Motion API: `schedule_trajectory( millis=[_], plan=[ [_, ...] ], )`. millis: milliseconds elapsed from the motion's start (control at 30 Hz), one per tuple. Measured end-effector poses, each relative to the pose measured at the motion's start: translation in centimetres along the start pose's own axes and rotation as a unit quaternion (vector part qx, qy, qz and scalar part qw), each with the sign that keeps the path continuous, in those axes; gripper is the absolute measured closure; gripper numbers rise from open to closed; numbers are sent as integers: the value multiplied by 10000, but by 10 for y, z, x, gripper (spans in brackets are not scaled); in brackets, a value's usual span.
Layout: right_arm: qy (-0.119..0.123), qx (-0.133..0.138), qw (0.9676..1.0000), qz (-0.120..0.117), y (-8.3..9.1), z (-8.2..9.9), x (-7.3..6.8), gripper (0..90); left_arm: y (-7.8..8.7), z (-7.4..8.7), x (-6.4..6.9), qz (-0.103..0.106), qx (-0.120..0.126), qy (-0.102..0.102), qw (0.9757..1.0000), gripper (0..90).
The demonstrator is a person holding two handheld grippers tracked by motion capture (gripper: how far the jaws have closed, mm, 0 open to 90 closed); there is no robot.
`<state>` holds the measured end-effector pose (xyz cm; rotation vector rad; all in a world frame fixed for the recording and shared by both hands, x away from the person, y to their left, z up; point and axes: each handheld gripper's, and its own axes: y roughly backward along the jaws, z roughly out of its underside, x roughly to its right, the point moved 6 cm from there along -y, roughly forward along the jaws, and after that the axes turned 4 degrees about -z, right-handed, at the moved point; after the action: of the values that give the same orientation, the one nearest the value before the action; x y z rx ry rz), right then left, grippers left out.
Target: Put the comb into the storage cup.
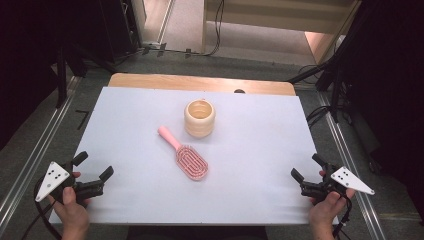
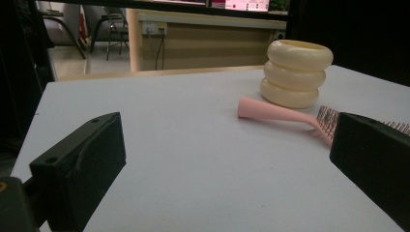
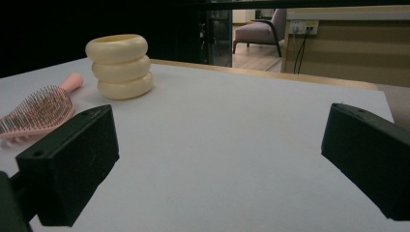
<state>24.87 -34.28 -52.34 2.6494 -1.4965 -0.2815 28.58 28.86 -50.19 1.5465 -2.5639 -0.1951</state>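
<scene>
On the table, a smooth, pale lavender-white sheet [image 1: 150, 190] covers nearly the whole top, leaving a strip of light wood [image 1: 200, 81] bare along the far edge; grey floor with metal rails runs down both sides, dark stands and cables crowd the edges, and beyond the far end a lit room with wooden panelling and a chair appears in the gripper views. Near the middle of the sheet stands a cream-coloured cup shaped like three stacked, rounded rings [image 1: 199, 118], matte and smooth, upright with its mouth open upward. Just in front of it and to its left lies a pink plastic hairbrush with an oval, vented head and a short, flared handle [image 1: 183, 153]; the bristles face up, the handle points toward the far left, and the brush lies close to the cup without clearly touching it. The left gripper [image 1: 94, 167] sits at the near left corner, its black jaws spread wide with nothing between them. The right gripper [image 1: 307, 167] rests at the near right edge, jaws likewise wide apart and holding nothing, well away from both objects.
</scene>
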Motion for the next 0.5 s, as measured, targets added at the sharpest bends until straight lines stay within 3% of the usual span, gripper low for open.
schedule_trajectory(
  millis=[433, 500],
  plan=[
    [33, -19, 10000, -4, -1, 0, -1, 0, 1, -3, 3, 63, -61, -144, 9999, 1],
    [52, -24, 10000, -26, -2, 0, -1, 0, 0, -5, 3, 70, -59, -54, 9999, 2]
  ],
)
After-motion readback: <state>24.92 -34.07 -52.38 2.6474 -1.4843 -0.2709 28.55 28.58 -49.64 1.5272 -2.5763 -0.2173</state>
